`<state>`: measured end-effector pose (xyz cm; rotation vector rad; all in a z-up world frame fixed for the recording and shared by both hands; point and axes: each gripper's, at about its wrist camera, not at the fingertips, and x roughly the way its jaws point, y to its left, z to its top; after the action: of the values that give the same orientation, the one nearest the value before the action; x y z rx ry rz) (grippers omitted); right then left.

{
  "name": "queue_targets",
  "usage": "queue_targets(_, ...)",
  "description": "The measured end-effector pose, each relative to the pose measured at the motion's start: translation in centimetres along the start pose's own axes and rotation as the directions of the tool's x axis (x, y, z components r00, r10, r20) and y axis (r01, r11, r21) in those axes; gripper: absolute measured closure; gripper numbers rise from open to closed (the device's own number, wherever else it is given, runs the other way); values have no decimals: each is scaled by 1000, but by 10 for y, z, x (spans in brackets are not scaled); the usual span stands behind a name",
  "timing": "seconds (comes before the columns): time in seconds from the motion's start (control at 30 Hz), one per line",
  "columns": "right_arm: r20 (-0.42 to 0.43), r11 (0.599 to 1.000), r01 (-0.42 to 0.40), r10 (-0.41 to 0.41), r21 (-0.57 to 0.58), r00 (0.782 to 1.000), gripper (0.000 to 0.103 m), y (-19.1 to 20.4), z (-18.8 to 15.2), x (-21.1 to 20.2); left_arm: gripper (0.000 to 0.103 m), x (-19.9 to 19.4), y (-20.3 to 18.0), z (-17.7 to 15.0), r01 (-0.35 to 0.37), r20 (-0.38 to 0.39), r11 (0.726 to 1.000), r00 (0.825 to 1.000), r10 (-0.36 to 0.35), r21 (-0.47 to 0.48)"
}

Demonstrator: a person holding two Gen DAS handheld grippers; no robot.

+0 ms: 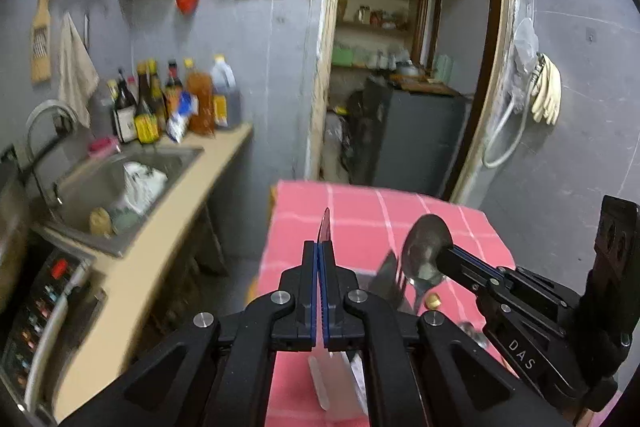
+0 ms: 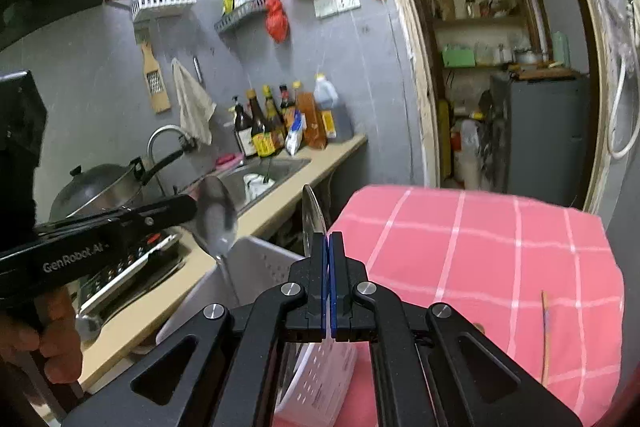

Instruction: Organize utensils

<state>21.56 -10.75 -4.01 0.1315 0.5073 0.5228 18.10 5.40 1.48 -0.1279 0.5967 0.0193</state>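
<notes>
Closest to my lens, the left gripper [image 1: 320,251] was pinched fully shut on a metal spoon [image 1: 325,225], seen edge-on with its bowl forward (the handle trailed beneath the jaws). To its right, the right gripper [image 1: 445,254] was likewise clamped on a second spoon [image 1: 426,249] near the neck, bowl up. Both hung above the table's pink checked cloth [image 1: 360,211].

From the right wrist view, a white perforated basket [image 2: 260,263] sat at the cloth's left edge, just below both spoons, and I judged it the destination. To do this well I would bring each spoon over the basket's open top, tip it handle-down and release one at a time, slowly, since thin steel can swivel in a pinch. Further right a wooden stick [image 2: 546,335] lay on the cloth, not yet collected.

Readable writing: "GenRobot.AI" on the left gripper's body and "DAS" on the right one's. The sauce bottles [image 2: 264,131] had labels too blurred to read.
</notes>
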Motion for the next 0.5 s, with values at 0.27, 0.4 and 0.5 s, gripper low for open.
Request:
queue_targets(0.27, -102, 999, -44, 44, 3, 994, 99, 0, -7, 3, 100, 8, 4, -9, 95, -73, 994, 992, -100, -57)
queue_targets(0.4, -121, 999, -47, 48, 7, 991, 98, -5, -5, -3, 100, 7, 7, -12, 113, -89, 990, 989, -121, -88)
queue_targets(0.5, -124, 999, -51, 51, 7, 991, 98, -8, -1, -9, 100, 4, 7, -12, 119, -93, 988, 987, -128, -103)
